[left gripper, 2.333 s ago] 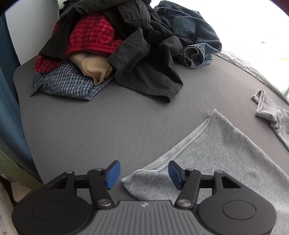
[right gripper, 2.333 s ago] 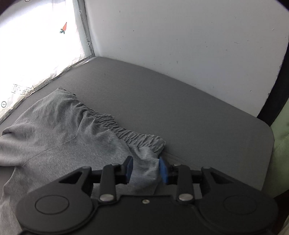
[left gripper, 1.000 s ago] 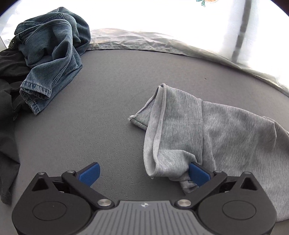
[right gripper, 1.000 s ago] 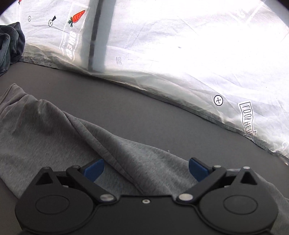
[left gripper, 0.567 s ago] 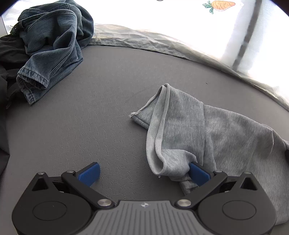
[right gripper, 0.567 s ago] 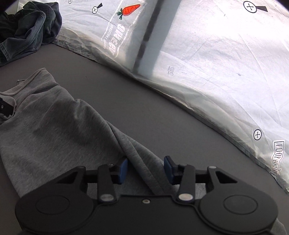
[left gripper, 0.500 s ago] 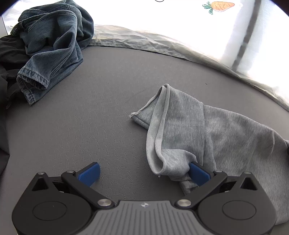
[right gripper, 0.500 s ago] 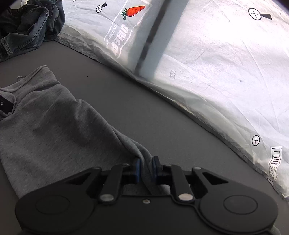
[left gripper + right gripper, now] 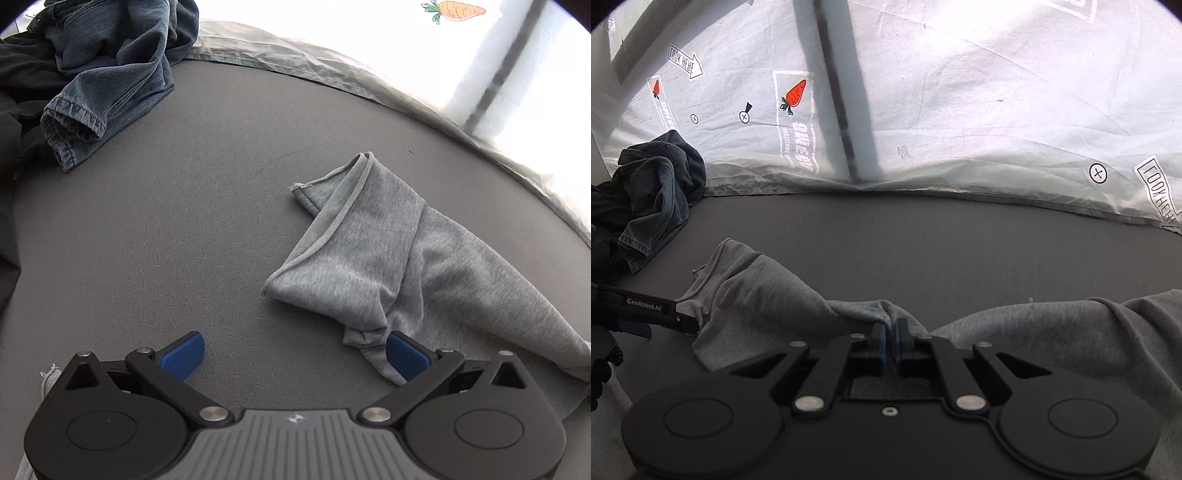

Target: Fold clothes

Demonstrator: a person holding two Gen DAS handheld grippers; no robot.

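Grey mat | right gripper fingers now pinch grey garment — left gripper still wide, empty

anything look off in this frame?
Grips are uneven: the right gripper is shut on the grey garment, but the left gripper gapes open, with the bunched cloth touching only one blue pad. The jeans lie unfolded.

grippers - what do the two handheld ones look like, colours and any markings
Both are matte black with paired round housings, linkage arms on silver pivot pins, and blue ribbed pads on the fingers. The left gripper has a grey ribbed centre panel with a small logo. The right gripper has an all-black body with a small centre screw. In the right wrist view, the left gripper's finger shows white "GenRobot.AI" lettering.
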